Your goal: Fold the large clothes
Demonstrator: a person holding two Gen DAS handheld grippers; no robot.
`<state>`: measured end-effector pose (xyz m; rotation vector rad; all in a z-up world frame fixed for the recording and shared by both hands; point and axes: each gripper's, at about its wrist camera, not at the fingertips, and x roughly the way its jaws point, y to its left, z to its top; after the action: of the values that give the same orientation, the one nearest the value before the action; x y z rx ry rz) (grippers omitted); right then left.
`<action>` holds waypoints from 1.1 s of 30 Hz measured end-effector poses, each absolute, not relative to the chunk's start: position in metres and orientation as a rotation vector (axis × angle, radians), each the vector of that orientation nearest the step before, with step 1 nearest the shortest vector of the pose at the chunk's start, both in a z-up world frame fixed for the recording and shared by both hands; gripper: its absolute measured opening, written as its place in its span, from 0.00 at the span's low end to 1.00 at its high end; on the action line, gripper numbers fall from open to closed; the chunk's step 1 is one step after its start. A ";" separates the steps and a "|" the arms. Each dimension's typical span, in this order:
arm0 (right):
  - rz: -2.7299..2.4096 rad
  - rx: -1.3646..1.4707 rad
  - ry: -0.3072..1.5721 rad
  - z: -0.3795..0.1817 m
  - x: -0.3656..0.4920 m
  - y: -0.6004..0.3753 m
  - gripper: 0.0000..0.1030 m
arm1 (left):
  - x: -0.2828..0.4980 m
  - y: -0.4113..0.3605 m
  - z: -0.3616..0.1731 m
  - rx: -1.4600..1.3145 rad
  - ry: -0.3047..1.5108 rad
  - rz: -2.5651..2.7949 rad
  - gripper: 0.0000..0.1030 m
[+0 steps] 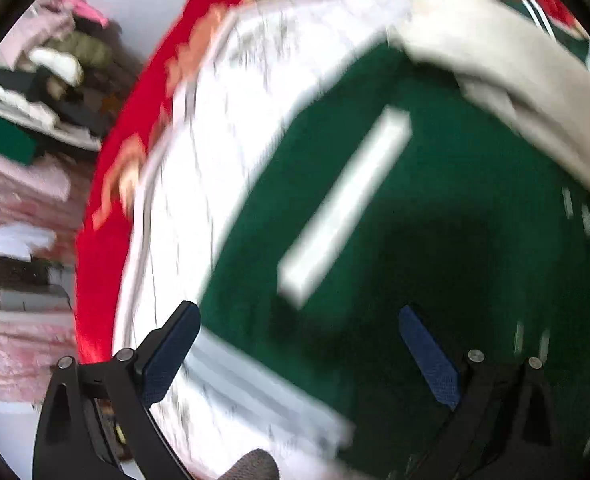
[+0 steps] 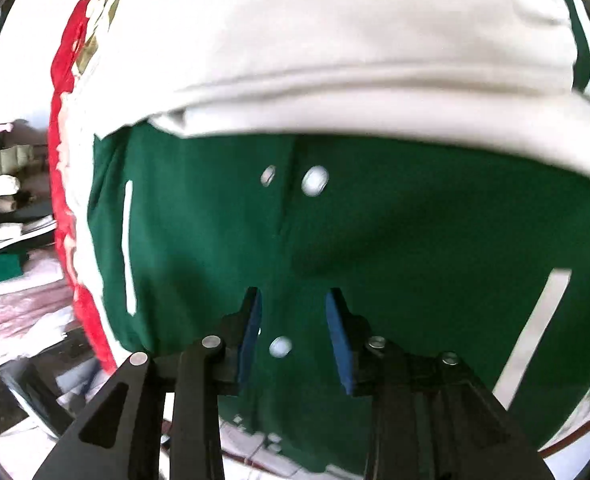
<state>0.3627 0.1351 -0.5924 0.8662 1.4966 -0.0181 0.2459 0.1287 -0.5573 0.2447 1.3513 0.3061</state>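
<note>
My right hand-held gripper (image 2: 294,338): part-open, empty, over jacket (image 2: 375,240) placket. Left hand-held gripper (image 1: 299,356): wide, empty, nearer left hem.

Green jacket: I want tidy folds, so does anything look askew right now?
Only mildly: a cream sleeve lies folded across the top of the green jacket, and the front snaps are undone. Nothing looks torn or spilled.
</note>
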 end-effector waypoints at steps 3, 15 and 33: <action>-0.061 0.881 1.454 -0.594 0.359 0.083 0.34 | 0.319 0.118 -0.572 0.377 1.252 0.344 1.00; -0.146 0.873 1.412 -0.609 0.427 0.036 0.34 | 0.425 0.160 -0.630 0.322 1.295 0.392 1.00; -0.481 1.146 1.232 -0.634 0.326 -0.149 0.66 | 0.377 0.129 -0.549 0.208 1.172 0.446 1.00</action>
<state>0.3256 -0.1487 -0.6336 1.1457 1.2323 -0.4811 0.3766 0.1292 -0.5494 0.2082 1.1721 0.4455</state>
